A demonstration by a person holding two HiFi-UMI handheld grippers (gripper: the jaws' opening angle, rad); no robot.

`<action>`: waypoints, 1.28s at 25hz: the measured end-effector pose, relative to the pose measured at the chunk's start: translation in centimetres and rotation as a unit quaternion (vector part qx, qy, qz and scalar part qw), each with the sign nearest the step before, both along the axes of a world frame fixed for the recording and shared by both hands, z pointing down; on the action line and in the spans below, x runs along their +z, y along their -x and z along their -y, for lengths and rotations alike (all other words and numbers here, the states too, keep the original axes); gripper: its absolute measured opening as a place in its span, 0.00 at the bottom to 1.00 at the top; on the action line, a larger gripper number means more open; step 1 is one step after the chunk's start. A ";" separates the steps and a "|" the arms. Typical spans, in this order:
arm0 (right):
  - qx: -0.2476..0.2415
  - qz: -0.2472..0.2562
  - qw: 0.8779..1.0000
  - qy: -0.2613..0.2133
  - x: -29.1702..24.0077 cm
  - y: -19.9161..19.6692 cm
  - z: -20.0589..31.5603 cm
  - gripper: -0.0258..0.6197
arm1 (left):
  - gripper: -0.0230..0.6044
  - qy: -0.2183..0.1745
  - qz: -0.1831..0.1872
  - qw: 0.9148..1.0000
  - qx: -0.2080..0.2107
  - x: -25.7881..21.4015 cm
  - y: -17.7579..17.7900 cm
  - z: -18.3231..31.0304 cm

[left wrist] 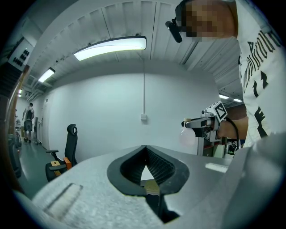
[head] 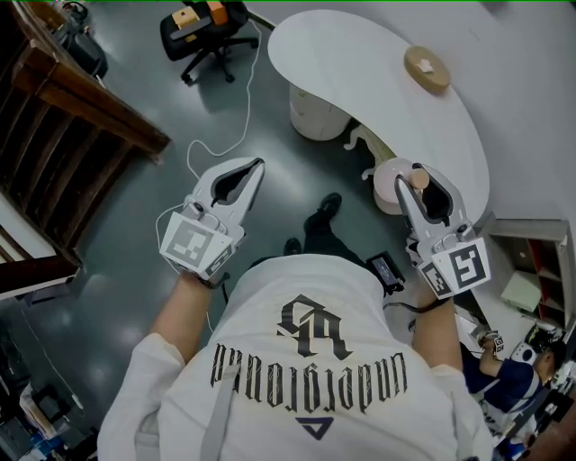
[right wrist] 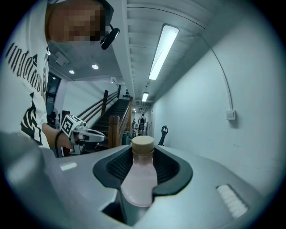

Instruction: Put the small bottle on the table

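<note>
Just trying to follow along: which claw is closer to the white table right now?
Right. The right claw, holding the small bottle, is by the edge of the white table; the left claw is off over the dark floor.

The small bottle (right wrist: 139, 179), pale pink with a tan cap, sits upright at the lower middle of the right gripper view, clamped between the right gripper's (right wrist: 143, 152) jaws. The white curved table (head: 360, 63) fills the head view's upper right, the bottle not yet on it.

You've got a black office chair (head: 205, 34) holding an orange box (head: 215, 11), a white cable (head: 249, 99) trailing beside it across the floor (head: 135, 212), wooden stairs (head: 63, 108) left.
</note>
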State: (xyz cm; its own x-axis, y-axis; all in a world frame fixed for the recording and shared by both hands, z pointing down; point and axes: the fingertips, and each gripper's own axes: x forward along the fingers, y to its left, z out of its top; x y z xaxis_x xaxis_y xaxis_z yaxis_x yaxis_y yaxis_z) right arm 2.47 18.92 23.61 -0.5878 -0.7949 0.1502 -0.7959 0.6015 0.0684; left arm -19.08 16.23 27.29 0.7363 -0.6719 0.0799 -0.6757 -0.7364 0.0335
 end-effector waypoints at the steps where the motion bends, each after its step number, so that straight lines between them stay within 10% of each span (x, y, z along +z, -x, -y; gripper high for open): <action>1: -0.003 0.001 1.000 -0.001 0.1 0.0 0.5 0.25 | 0.05 -0.001 0.001 1.000 -0.002 0.1 0.0 0.3; 14: -0.030 0.012 0.999 0.001 1.1 -0.7 9.4 0.25 | 0.05 0.013 0.009 1.000 -0.026 1.4 -0.8 7.6; 32: -0.026 0.016 0.999 0.014 2.4 -9.0 24.6 0.25 | 0.05 0.022 0.017 1.000 -0.006 1.9 -10.5 23.5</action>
